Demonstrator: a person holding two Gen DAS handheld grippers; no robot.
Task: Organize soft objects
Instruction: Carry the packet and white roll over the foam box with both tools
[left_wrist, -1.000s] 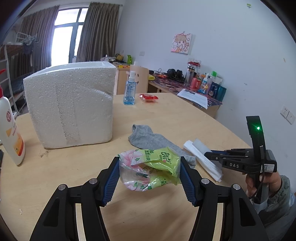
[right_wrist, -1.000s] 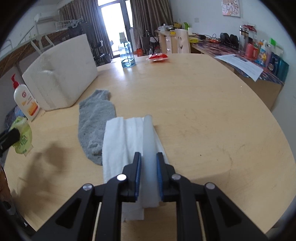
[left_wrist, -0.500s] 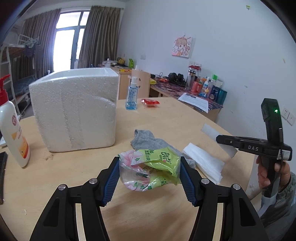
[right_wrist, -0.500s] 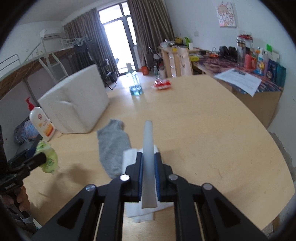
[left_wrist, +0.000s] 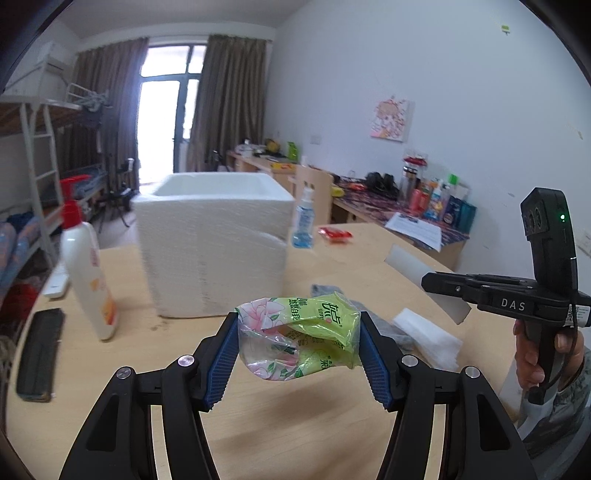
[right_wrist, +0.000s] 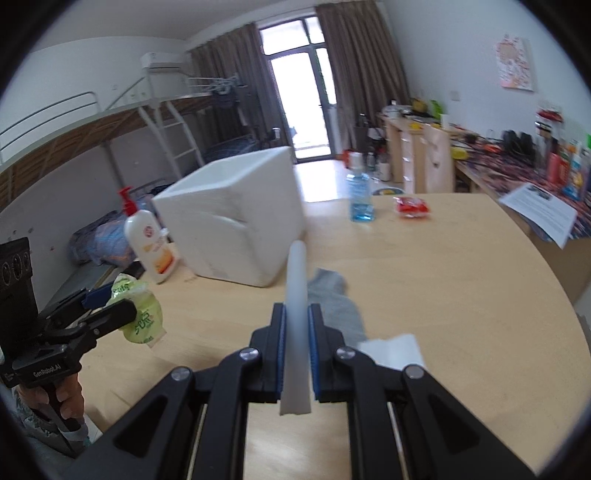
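My left gripper (left_wrist: 297, 320) is shut on a crumpled green and pink plastic packet (left_wrist: 306, 332) and holds it above the wooden table (left_wrist: 258, 424). My right gripper (right_wrist: 296, 308) is shut on a white foam strip (right_wrist: 297, 273), which stands edge-on between its pads, lifted off the table. In the left wrist view that gripper (left_wrist: 430, 283) and its strip (left_wrist: 404, 263) hang at the right, with a hand on the handle. A grey sock (right_wrist: 334, 295) and a white folded cloth (right_wrist: 391, 349) lie on the table below. An open white foam box (left_wrist: 210, 240) stands behind them.
A white pump bottle (left_wrist: 86, 273) stands left of the box, and a black flat device (left_wrist: 38, 354) lies near the table's left edge. A blue bottle (left_wrist: 303, 221) and a red packet (left_wrist: 334, 234) sit at the far side. A cluttered desk (right_wrist: 517, 166) runs along the right wall.
Both grippers have risen. The right one has lifted the white strip off the folded cloth. The left one still holds the green packet, and the box's open top now shows.
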